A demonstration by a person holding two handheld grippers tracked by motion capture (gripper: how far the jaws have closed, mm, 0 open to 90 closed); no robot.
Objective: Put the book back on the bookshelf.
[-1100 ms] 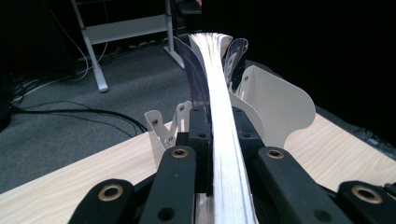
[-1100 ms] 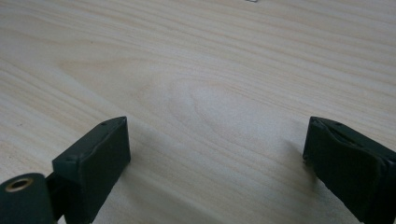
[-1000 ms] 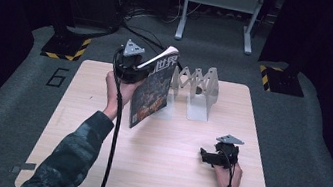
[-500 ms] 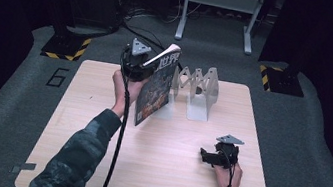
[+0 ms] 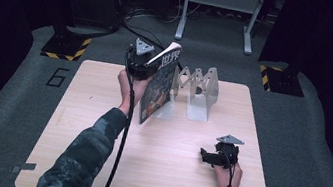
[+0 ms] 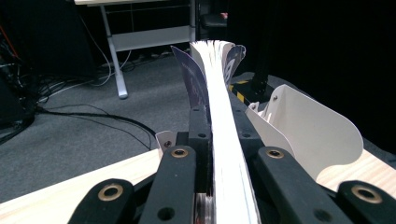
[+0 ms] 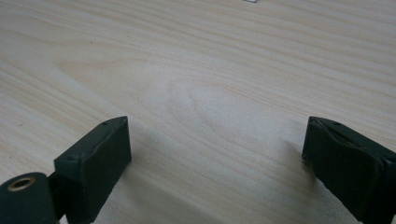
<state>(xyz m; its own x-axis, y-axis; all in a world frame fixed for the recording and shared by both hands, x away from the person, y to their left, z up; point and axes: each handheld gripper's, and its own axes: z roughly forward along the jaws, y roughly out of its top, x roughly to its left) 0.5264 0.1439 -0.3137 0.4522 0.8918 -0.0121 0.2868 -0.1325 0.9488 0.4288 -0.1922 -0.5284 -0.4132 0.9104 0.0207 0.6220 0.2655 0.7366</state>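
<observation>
Here the left gripper clamps a glossy dark-covered magazine upright beside the white metal file rack (right gripper gapes empty).

A pale wooden bench stands on grey carpet, its grain plain in the right gripper view. A white "6" is marked on the carpet just left of the bench. Two black stands with yellow-and-black striped bases sit at the far corners, one left and one right. Behind the bench a grey metal frame rises, with dark cables lying near its left foot.
</observation>
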